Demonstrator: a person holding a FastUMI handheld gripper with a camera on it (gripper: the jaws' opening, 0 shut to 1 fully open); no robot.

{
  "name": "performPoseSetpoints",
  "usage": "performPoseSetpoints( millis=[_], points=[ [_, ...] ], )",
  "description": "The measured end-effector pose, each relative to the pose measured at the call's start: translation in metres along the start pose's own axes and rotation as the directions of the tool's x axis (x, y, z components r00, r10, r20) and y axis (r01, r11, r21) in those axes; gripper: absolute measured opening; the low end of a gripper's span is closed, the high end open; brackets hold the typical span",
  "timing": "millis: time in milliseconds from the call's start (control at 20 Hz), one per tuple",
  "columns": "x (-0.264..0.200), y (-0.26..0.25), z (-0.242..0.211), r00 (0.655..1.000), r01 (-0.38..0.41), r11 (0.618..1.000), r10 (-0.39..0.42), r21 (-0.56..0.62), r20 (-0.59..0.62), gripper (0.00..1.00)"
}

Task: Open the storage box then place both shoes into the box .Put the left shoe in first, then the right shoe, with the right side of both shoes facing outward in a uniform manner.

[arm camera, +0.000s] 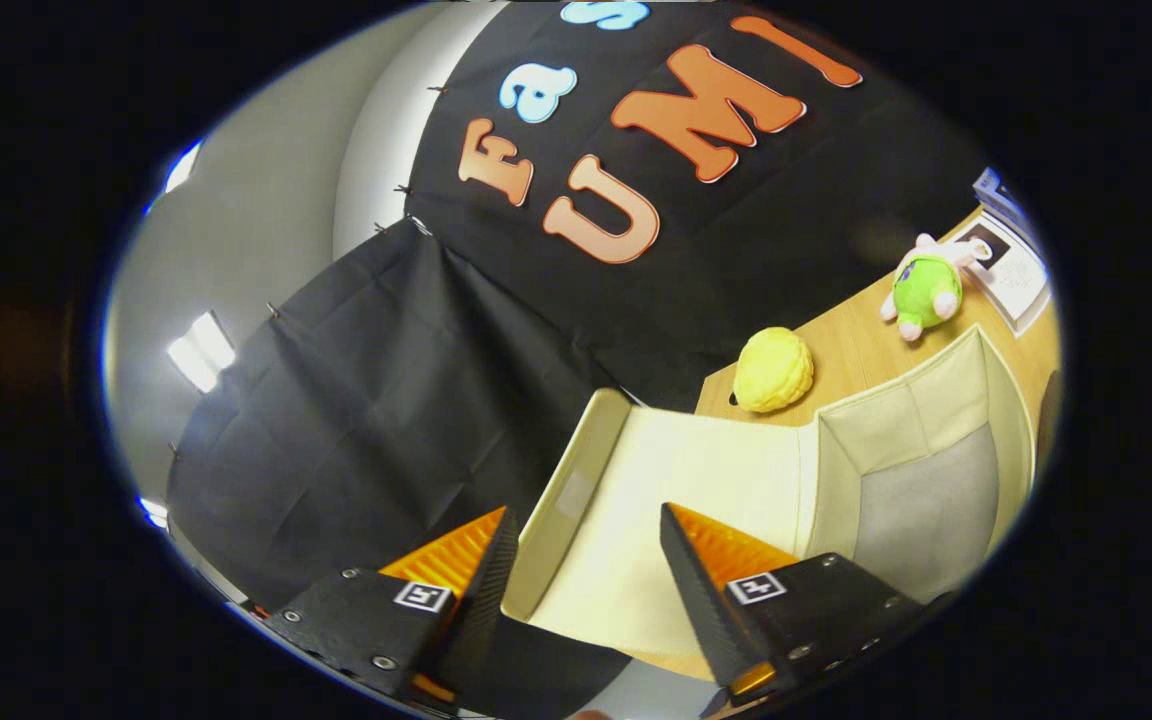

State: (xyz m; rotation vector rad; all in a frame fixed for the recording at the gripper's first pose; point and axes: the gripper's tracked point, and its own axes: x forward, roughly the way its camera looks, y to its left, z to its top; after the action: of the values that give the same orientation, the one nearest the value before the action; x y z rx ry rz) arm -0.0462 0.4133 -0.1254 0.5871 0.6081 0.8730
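The claw (581,560) hung released, fingers apart over the flipped-back lid (676,500), leaving the box (921,500) open for shoes.

Open storage box (921,470) on worktop (861,350), lid (656,500) folded back between and just ahead of spread claw (586,525) fingers. Round plush toy (774,370) behind box, near booth wall; second plush toy (924,288) farther right, beside papers (1014,270).

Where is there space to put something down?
Inside the open box and on its folded-down lid, just ahead of the open, empty tongs. The table beyond is crowded by the yellow toy and green toy.
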Motion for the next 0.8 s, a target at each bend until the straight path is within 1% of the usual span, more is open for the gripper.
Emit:
performPoseSetpoints(
  millis=[50, 250, 450, 600, 800],
  points=[
    [-0.005, -0.005, -0.001, 1.0, 0.011, 1.0, -0.011, -0.02, 0.009, 0.97],
    [-0.025, -0.029, 0.013, 0.996, 0.07, 0.995, -0.066, -0.075, 0.062, 0.97],
    [-0.054, -0.065, 0.022, 0.987, 0.141, 0.984, -0.131, -0.11, 0.092, 0.98],
    [-0.08, -0.101, 0.035, 0.972, 0.208, 0.973, -0.194, -0.102, 0.134, 0.98],
    [-0.115, -0.159, 0.048, 0.936, 0.321, 0.942, -0.302, -0.093, 0.179, 0.98]
  ],
)
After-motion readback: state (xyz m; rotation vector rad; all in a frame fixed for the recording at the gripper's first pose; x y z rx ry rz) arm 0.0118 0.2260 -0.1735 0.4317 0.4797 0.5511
